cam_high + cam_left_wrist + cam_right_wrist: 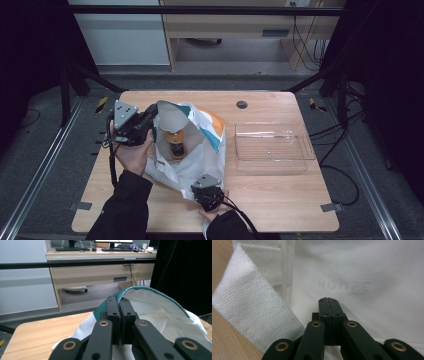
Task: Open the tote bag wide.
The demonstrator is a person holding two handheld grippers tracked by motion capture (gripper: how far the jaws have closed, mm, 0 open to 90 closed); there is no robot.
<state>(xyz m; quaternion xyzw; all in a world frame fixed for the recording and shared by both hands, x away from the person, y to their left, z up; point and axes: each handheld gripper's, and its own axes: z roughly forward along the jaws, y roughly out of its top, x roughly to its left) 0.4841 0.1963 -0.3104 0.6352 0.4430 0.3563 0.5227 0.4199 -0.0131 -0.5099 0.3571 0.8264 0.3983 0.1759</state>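
Bag [197,150] sits mid-table with the left gripper [121,302] clamped on its green rim and the right gripper [328,302] pinching the near fabric, so the person should probably keep the mouth wide around the bottle [175,142].

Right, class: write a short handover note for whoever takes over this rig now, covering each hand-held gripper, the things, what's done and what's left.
Left hand-held gripper: shut on the bag's green-edged rim, holding the mouth open.
Right hand-held gripper: jaws shut, on the white bag at its near end; whether it pinches fabric is unclear.
Orange bottle: upright inside the bag.
Clear tray: to the right, nothing in it.
Done: bag opened.
Left: probably move the bottle to the tray.
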